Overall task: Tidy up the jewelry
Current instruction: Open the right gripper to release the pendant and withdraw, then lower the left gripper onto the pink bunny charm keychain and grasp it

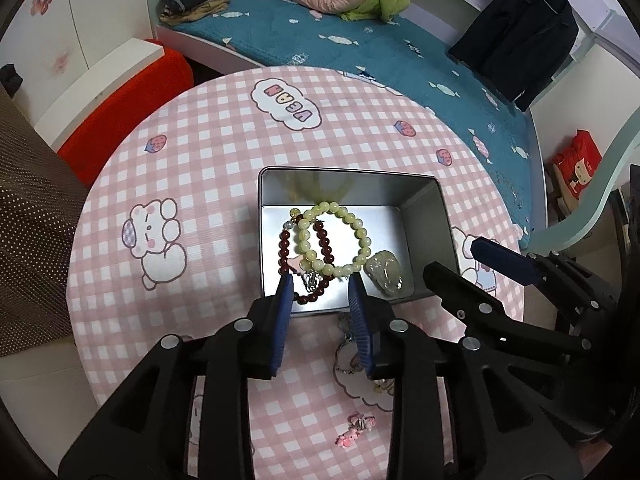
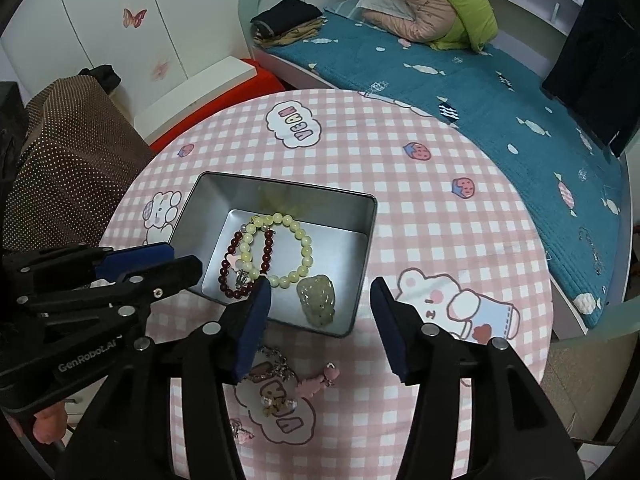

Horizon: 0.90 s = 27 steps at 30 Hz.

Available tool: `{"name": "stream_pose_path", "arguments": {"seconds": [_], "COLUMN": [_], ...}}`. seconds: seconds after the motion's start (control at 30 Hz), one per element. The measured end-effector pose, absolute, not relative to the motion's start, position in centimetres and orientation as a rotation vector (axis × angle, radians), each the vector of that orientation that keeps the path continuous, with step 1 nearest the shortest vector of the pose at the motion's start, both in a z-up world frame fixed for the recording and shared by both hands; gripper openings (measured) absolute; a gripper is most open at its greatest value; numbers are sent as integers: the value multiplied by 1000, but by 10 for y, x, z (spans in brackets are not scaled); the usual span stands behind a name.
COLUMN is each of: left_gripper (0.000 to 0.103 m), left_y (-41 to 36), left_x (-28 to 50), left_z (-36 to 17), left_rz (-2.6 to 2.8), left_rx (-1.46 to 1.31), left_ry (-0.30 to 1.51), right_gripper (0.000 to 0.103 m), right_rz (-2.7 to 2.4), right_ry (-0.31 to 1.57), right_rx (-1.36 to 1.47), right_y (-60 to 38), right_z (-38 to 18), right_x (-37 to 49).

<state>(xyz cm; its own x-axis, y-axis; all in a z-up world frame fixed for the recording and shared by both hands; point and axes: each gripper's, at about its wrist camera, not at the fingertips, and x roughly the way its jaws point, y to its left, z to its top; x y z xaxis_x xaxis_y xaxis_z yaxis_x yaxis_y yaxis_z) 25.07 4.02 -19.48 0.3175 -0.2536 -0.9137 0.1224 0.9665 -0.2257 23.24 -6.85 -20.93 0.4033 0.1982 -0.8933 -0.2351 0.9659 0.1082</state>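
Observation:
A silver metal tin (image 1: 434, 216) (image 2: 360, 264) sits on the round pink checked table. Inside lie a yellow-green bead bracelet (image 1: 362, 236) (image 2: 300, 248), a dark red bead bracelet (image 1: 326, 246) (image 2: 228, 268) and a pale jade pendant (image 1: 386, 272) (image 2: 318, 298). My left gripper (image 1: 322, 284) is open and empty over the tin's near edge. My right gripper (image 2: 320, 292) is open and empty, hovering above the pendant. On the cloth in front of the tin lie a silver chain (image 2: 276, 362) (image 1: 344, 340), a pink charm (image 2: 318, 380) (image 1: 354, 428) and small earrings (image 2: 276, 402).
The table (image 1: 200, 160) (image 2: 440, 200) carries cartoon prints. A bed with teal cover (image 1: 360, 40) (image 2: 480, 80) lies beyond it. A red stool (image 1: 128, 96) and a brown dotted cloth (image 2: 68, 152) stand at the left. Another pink trinket (image 2: 240, 432) lies near the front edge.

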Motion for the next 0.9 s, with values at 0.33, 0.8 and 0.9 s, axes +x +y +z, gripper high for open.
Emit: {"name": "stream_pose_path", "arguments": {"seconds": [0.33,0.8,0.9], "left_gripper": [46,69,70], "left_y": [34,24,21], "left_x": [222,161,150], "left_z": [-181,-190,-197], "left_rz": [-244,-232,-230], "left_rx": [-105,-84,-79], "left_ry": [1188,1218,1238], "right_gripper": [62,79,79], "right_rz": [233,182,177], "right_ry": [1107,1150,1170], "right_rx": [-34,-46,-57], "right_y": [-83,-107,-111], "right_z": [-203,-217,-224], "right_x": [208,157,147]}}
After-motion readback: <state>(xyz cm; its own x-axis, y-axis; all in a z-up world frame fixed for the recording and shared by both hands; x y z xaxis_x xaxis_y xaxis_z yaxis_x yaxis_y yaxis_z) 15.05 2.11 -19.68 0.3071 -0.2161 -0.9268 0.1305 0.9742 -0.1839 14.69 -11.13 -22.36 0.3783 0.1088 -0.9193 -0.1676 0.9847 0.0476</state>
